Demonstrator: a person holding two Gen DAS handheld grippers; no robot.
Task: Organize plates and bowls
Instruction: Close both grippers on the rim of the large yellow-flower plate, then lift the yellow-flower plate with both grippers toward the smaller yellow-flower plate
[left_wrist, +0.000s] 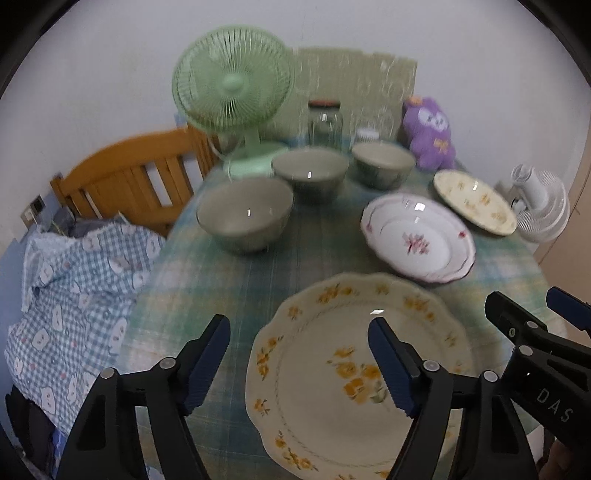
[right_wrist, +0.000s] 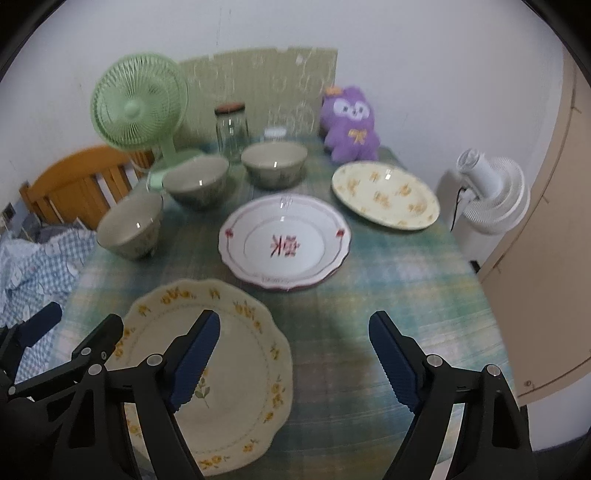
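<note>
At the far left a checked blue cloth (left_wrist: 70, 295) hangs beside the bench (left_wrist: 221, 280), with a wooden chair back (left_wrist: 125, 184) behind it. On the bench's left side stand three grey-green bowls in a line running away toward the wall: the nearest bowl (left_wrist: 245, 214), the middle bowl (left_wrist: 311, 173) just behind it, and the far bowl (left_wrist: 383, 162), each upright, separate and empty. A green fan (left_wrist: 232, 92) and a glass jar (left_wrist: 325, 122) stand behind them. To the right lie three plates, none stacked: the large yellow-flowered plate (left_wrist: 354, 373) nearest, the white plate with a pink rim (left_wrist: 419, 238) in the middle, and the smaller yellow-flowered plate (left_wrist: 474, 201) farthest, near a purple plush toy (left_wrist: 428, 133). The left gripper (left_wrist: 299, 365) hovers over the near plate's left edge, its fingers wide with nothing between them and no pad pressing. The right gripper (right_wrist: 293, 360) hangs over the same plate's right edge and the bare cloth beside it, fingers likewise wide and empty. By my reading the sorting has not begun: nothing is nested or piled. All three bowls and all three plates remain to be gathered, probably starting with this near plate.
</note>
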